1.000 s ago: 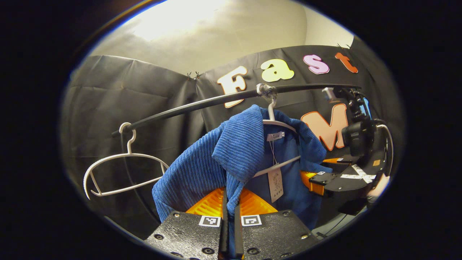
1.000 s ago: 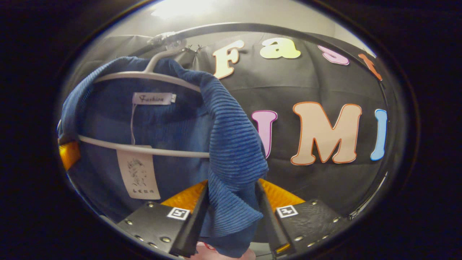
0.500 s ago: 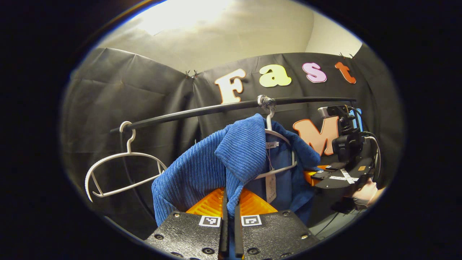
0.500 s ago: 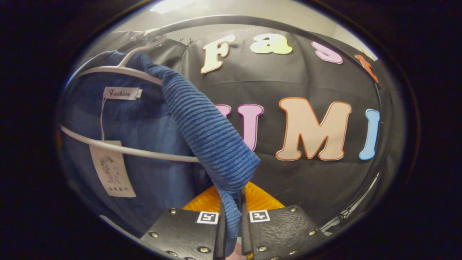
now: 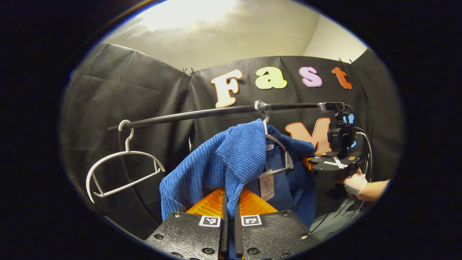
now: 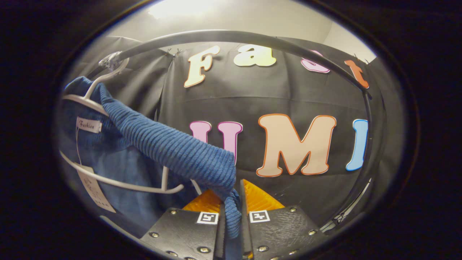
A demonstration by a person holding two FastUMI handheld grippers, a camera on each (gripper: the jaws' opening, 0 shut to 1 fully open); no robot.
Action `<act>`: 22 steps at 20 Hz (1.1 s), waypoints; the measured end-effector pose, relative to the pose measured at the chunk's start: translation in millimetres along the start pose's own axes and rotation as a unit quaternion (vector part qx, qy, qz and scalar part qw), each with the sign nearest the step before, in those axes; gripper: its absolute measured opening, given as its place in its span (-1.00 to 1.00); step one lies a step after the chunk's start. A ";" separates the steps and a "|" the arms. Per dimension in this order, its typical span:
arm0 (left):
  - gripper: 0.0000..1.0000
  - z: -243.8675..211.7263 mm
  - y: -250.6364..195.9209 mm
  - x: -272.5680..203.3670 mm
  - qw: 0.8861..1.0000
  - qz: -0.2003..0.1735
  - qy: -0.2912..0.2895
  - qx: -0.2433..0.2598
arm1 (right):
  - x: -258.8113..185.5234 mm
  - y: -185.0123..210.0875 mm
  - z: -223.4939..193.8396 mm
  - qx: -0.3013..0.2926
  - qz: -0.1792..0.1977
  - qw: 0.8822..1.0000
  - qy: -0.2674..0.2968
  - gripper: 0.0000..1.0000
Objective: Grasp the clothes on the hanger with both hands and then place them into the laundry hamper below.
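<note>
**Both grips on, garment not off the hanger yet**

Grab stage looks done. Left gripper (image 5: 229,216) pinched nearly closed on the front edge of the blue corduroy jacket (image 5: 216,162), fabric running down between the fingers at 6 o'clock in the left gripper view. Right gripper (image 6: 232,220) likewise clamped tight on the other front edge, cloth stretched from the fingers up toward 10 o'clock in the right gripper view. Also visible from the left side at 3 o'clock, with a hand (image 5: 355,182) behind it.

Jacket draped over the white hanger (image 5: 279,144), hooked on the black rail (image 5: 202,112); collar spread wide, both sides pulled outward. Spare empty hanger (image 5: 119,169) at 9 o'clock on the same rail.

Left to do, best guess: slide shoulders free, then lower into the hamper. Can't tell where the hamper sits.
</note>
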State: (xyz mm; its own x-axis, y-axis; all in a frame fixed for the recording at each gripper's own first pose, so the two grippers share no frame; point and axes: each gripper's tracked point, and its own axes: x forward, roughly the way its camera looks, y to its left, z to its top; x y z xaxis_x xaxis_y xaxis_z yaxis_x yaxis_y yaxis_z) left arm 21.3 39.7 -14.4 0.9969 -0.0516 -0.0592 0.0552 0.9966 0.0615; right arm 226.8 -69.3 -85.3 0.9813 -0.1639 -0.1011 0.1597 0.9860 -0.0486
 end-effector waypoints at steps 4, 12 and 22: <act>-0.87 2.7 -0.5 -5.7 1.000 -0.012 0.006 -0.011 | 15.9 -0.3 13.5 0.006 0.004 1.000 -0.024 -0.67; -0.87 15.6 -2.0 -18.6 0.999 -0.034 0.005 -0.038 | 46.1 21.8 11.3 0.033 0.048 0.998 -0.033 -0.67; -0.84 23.8 11.5 -18.2 0.999 -0.052 0.015 -0.002 | 64.7 49.4 -7.2 0.047 0.147 0.988 -0.010 -0.66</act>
State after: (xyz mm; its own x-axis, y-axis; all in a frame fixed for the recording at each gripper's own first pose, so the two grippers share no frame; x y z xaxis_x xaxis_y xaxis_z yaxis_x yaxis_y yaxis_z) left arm 5.1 50.6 11.1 0.9837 -0.1529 -0.0944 0.1582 0.9861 0.0505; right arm 297.4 -31.4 -101.4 0.9886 0.1290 -0.0778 -0.1234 0.9897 0.0724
